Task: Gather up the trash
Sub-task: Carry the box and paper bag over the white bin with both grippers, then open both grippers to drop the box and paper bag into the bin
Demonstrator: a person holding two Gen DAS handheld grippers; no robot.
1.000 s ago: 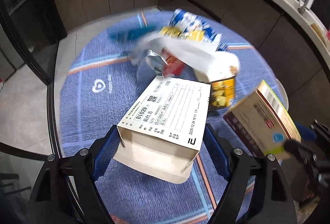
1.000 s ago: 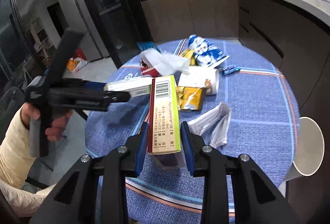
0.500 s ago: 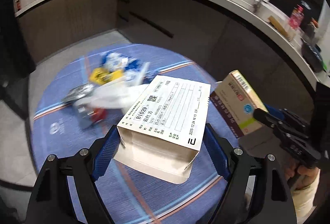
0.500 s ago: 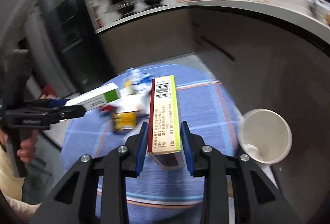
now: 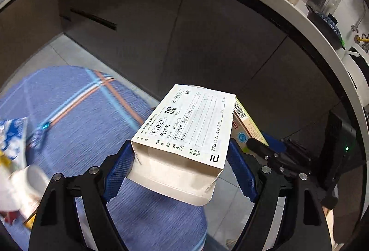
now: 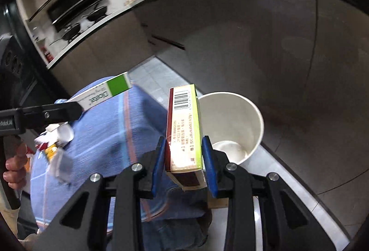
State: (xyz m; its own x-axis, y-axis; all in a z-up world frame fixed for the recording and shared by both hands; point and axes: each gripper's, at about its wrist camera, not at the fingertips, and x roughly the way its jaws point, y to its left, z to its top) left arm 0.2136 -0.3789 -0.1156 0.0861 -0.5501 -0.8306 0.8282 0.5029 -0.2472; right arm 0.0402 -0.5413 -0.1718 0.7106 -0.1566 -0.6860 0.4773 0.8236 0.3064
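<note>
**A:** Your left hand-held gripper (image 5: 180, 170) has its jaws spread wide, pads pressed on both sides of the white box (image 5: 186, 133). Your right hand-held gripper (image 6: 184, 158) is much narrower, clamped on the flanks of the green-edged box (image 6: 184, 131). Both boxes are off the bench (image 6: 110, 135), out past its near right edge.

**B:** And the bin?

**A:** The white bin (image 6: 253, 112) stands on the floor just right of the bench, open, seemingly almost empty. In the right wrist view the green-edged box sits just left of its rim, not yet over the mouth.

**B:** What could go wrong for you here?

**A:** Let go now and the green-edged box would likely clip the near rim or land on the floor. Bring it over the opening first. From the left wrist view the bin hides behind the white box, with only a sliver of rim peeking past its far edge, so you can't judge that drop from there. The two boxes also sit close together; they could knock each other at the mouth. Drop one, then the other.

**B:** Anything left behind?

**A:** Yes, wrappers (image 6: 53, 147) lie on the bench's left side.
</note>
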